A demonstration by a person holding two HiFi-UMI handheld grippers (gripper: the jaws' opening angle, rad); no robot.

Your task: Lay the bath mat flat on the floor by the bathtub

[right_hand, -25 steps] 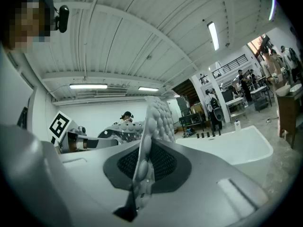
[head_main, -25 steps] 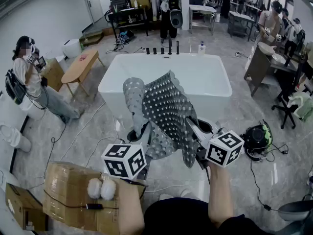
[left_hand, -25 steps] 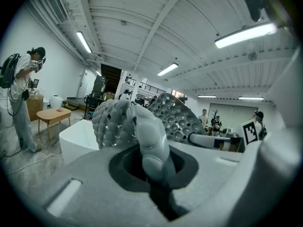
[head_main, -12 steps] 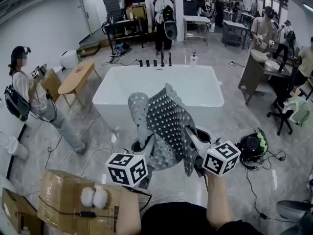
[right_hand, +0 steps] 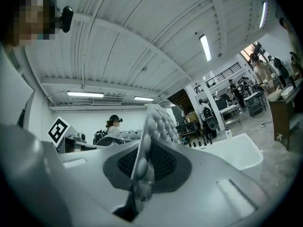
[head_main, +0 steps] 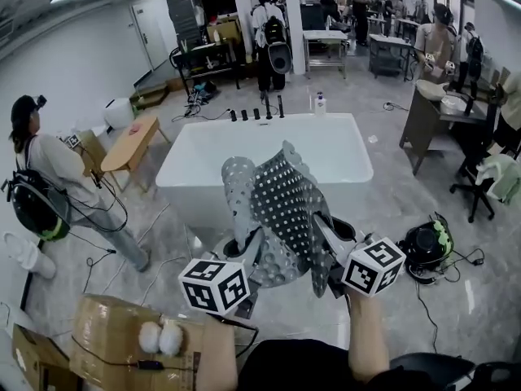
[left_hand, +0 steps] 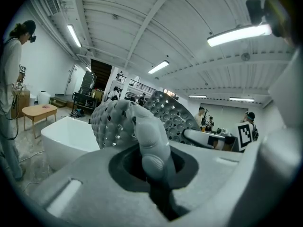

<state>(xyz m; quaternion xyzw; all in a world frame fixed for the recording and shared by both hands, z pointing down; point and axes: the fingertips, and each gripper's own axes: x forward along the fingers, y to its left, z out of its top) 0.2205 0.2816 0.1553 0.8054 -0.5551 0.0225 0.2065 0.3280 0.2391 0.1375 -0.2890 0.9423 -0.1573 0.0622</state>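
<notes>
While left gripper and right gripper clamp its edge, I judge the bath mat limp, light; grip corners.

The left gripper and the right gripper each grip one edge of a grey bath mat with many holes. The mat hangs crumpled and folded between them, above the floor, in front of the white bathtub. A cardboard box lies at lower left.

The bath mat stands between left gripper and right gripper, before the bathtub.
</notes>
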